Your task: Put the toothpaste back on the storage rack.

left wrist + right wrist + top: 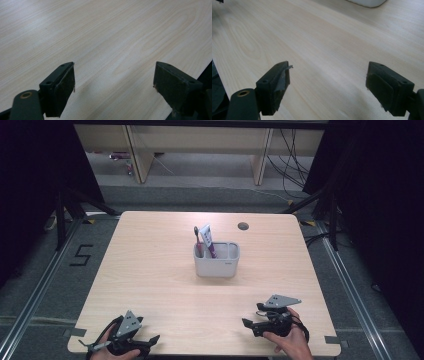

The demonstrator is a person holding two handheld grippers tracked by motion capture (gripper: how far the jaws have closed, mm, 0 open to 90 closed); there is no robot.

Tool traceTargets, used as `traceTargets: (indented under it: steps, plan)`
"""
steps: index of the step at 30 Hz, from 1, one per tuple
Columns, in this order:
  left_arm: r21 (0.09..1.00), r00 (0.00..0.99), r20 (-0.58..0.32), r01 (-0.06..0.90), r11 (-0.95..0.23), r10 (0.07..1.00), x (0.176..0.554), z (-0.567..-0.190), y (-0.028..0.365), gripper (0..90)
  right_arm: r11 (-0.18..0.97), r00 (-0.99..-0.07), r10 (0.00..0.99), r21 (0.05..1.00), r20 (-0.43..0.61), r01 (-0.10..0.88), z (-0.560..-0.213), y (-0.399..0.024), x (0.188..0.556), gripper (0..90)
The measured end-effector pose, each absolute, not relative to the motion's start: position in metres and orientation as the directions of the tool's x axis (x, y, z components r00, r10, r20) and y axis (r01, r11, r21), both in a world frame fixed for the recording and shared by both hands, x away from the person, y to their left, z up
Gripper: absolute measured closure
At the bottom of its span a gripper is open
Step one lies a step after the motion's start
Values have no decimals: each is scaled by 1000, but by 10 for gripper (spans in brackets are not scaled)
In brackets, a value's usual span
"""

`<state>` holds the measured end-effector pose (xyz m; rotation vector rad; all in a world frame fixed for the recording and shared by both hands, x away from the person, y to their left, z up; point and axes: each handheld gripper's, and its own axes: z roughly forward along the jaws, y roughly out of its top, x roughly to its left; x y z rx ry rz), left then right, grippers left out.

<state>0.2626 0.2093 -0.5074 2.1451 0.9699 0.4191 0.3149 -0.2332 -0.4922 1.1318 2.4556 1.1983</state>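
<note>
A light grey holder (216, 262) with compartments stands at the middle of the wooden table (150, 280). A pink toothbrush (197, 239) and a toothpaste tube (206, 237) stick up from its left compartment. My left gripper (152, 342) rests low at the near left edge, open, with bare wood between its jaws in the left gripper view (113, 75). My right gripper (251, 315) sits near the front right, jaws pointing left, open with nothing between them (328, 72). The holder's base (367, 2) shows at the top of the right gripper view.
A round cable hole (243, 226) lies in the table's far right part. Black stands (62, 215) flank the table, and cables (290, 160) hang behind it. The floor at left carries a "5" mark (81, 255).
</note>
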Motion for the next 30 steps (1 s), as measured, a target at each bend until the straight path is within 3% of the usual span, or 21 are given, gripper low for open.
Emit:
traceTargets:
  steps: [2, 23, 26, 30]
  plan:
    - [736, 662, -8, 511, -443, 750, 262, -508, 209, 172, 381, -701, 685, 723, 198, 577, -495, -232, 313, 197]
    - [734, 666, -18, 515, -442, 745, 262, -509, 208, 172, 434, -701, 699, 695, 142, 573, -500, -234, 290, 175]
    - [734, 667, -18, 515, -443, 745, 262, -509, 208, 172, 409, -679, 712, 679, 180, 609, -500, -232, 286, 174]
    - [736, 671, -14, 508, -447, 741, 262, -509, 208, 172, 437, -708, 689, 692, 153, 575, -501, -234, 288, 174]
